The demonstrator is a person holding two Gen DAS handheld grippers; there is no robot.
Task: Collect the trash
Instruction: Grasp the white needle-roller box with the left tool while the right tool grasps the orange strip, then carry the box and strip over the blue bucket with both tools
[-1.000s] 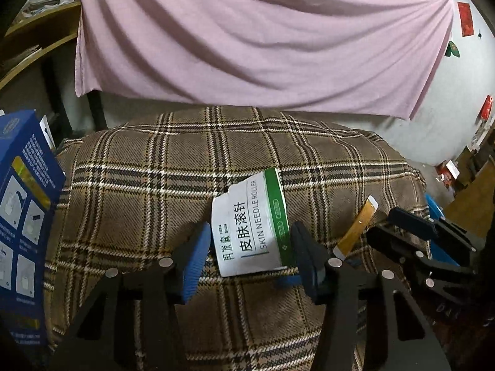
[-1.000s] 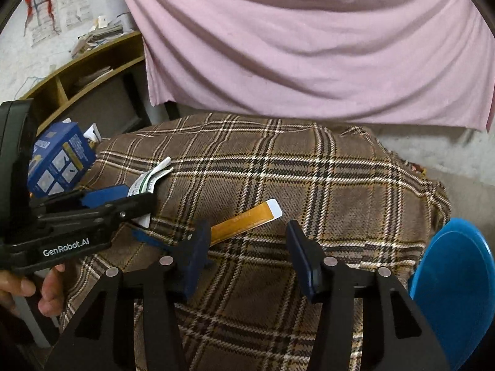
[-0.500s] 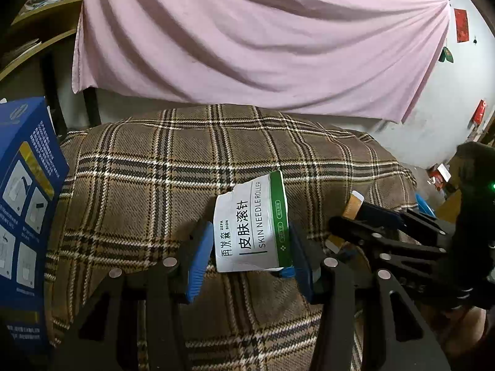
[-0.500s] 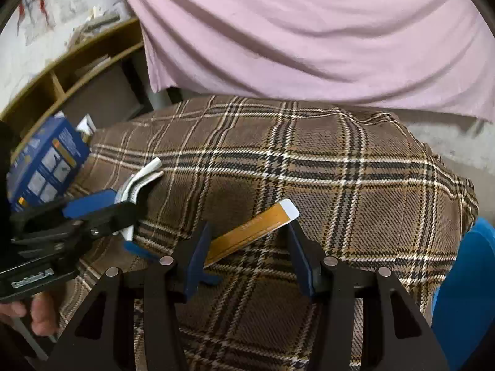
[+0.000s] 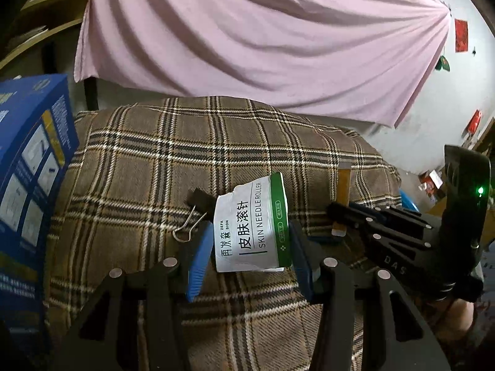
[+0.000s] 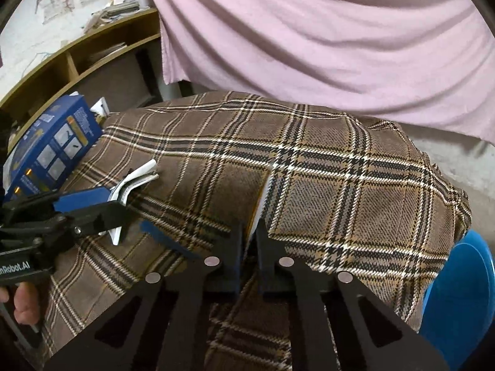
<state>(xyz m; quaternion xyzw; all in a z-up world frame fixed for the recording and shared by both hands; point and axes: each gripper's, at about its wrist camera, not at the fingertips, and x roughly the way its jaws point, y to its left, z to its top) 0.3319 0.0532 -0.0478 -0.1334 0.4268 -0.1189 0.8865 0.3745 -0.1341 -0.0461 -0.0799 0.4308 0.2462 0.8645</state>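
Both grippers are over the plaid cloth [image 5: 161,167], and each has a piece of trash. The left gripper [image 5: 247,247] sits at a middling width, its blue pads on either side of the white-and-green packet [image 5: 252,228] marked SKIN NEEDLE ROLLER; the packet stands up off the cloth between them, bowed, so it looks held, though the contact on the left pad is hard to make out. Just left of that packet, a black binder clip [image 5: 198,199] lies flat on the cloth with its wire handles splayed toward the camera.

Over to the right gripper [image 6: 252,232]: jaws pinched nearly together on the orange strip [image 6: 263,198], which from its own camera shows edge-on, a thin sliver rising from the fingertips. From the left wrist view the same strip stands upright above the cloth, white tip at the top.

At the cloth's left edge stands a blue box [image 5: 27,167]. Off the cloth's right edge, low down, is a blue bin [image 6: 461,303]. A pink sheet [image 6: 324,37] hangs behind.
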